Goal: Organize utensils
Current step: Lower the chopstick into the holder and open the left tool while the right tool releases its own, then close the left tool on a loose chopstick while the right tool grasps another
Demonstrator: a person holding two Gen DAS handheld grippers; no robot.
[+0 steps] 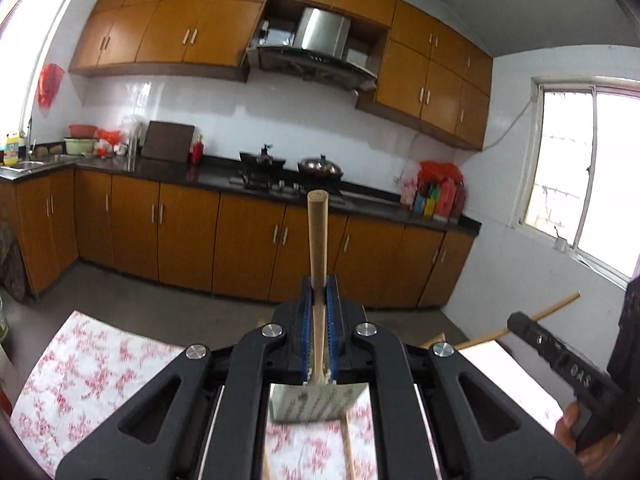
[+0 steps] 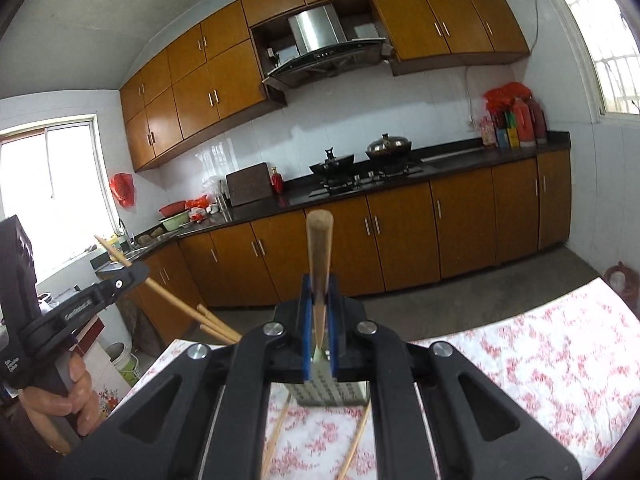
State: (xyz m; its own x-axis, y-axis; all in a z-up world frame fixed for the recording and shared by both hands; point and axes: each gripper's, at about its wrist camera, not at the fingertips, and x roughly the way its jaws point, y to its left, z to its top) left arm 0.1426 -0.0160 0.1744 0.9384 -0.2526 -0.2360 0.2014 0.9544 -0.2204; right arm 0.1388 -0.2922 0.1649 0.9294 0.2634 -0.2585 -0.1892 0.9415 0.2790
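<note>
Because each gripper pinches a single wooden chopstick, both sticks stand clear of the table rather than lying among the loose ones. In the left wrist view the left gripper has its blue pads pressed together on a chopstick that runs up the centre of the frame, blunt end pointing toward the far counter. The right wrist view shows the same: right gripper clamped on its chopstick, held near mid-length so the stick stays aligned with the fingers, probably for easy pairing or dropping into a holder. Below both grippers, at lower centre, more loose chopsticks lie on the floral tablecloth, partly hidden by the gripper bodies. A small boxy, label-covered thing sits just behind the pads in each view; what it is cannot be told. At lower left of the right view, a hand holds the other tool, with several chopstick ends poking out past the table's far edge. Open room looks generous: bare floor lies between table and cabinets, and nothing stands near the raised sticks. No utensil holder is visible in either frame.
</note>
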